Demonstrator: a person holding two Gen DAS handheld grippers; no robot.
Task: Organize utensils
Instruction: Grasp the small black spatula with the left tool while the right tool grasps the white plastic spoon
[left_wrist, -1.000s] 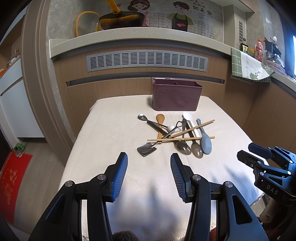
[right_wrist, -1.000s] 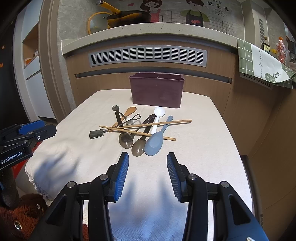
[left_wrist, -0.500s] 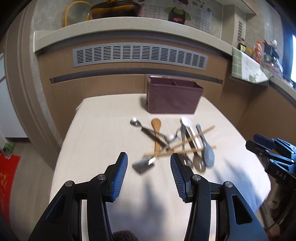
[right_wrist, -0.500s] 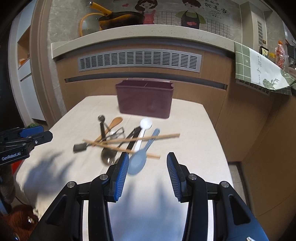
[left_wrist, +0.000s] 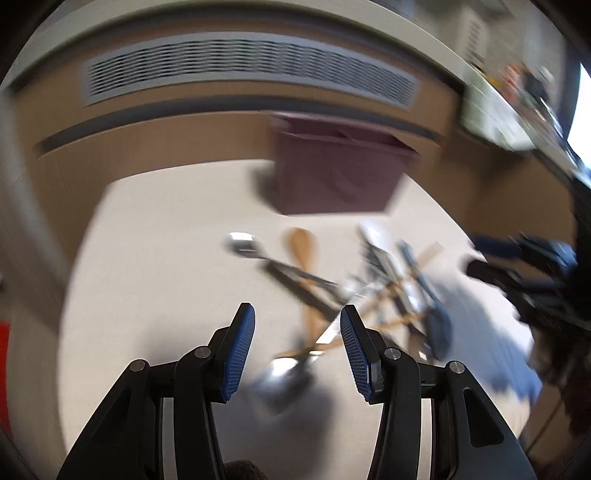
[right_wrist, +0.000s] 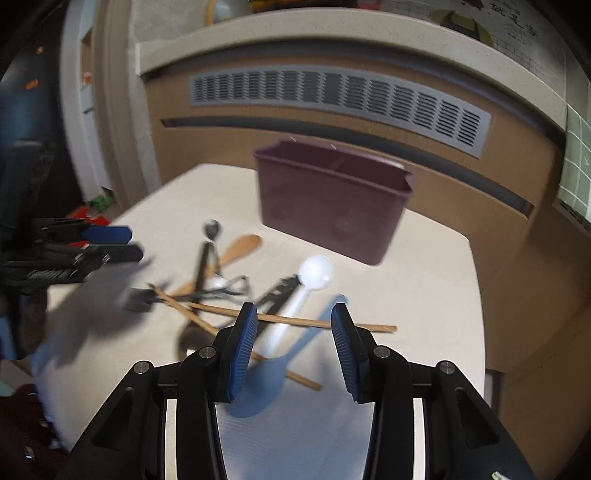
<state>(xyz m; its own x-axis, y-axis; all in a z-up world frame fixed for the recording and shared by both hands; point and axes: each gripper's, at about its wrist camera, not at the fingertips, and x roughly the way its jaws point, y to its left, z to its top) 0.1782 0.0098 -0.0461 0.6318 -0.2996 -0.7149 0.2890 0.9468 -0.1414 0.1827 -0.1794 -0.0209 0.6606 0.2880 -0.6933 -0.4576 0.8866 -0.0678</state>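
Note:
A pile of utensils lies on the cloth-covered table (right_wrist: 424, 280): a white spoon (right_wrist: 314, 273), a blue spoon (right_wrist: 273, 373), a wooden spoon (right_wrist: 240, 247), chopsticks (right_wrist: 295, 319) and metal spoons. A purple divided utensil box (right_wrist: 332, 206) stands behind them; it also shows in the left wrist view (left_wrist: 336, 173). My right gripper (right_wrist: 293, 347) is open and empty, just above the blue and white spoons. My left gripper (left_wrist: 297, 349) is open and empty, above the pile's left end, over a metal spatula (left_wrist: 284, 376). Both views are motion-blurred.
A wooden counter front with a grey vent grille (right_wrist: 332, 96) rises behind the table. The table's edges drop off left and right. A red mat (left_wrist: 4, 354) lies on the floor at left. The left gripper also shows in the right wrist view (right_wrist: 107, 243).
Both grippers have moved forward and down toward the utensil pile, which now sits between their fingers. Both stay open. The utensils have not moved.

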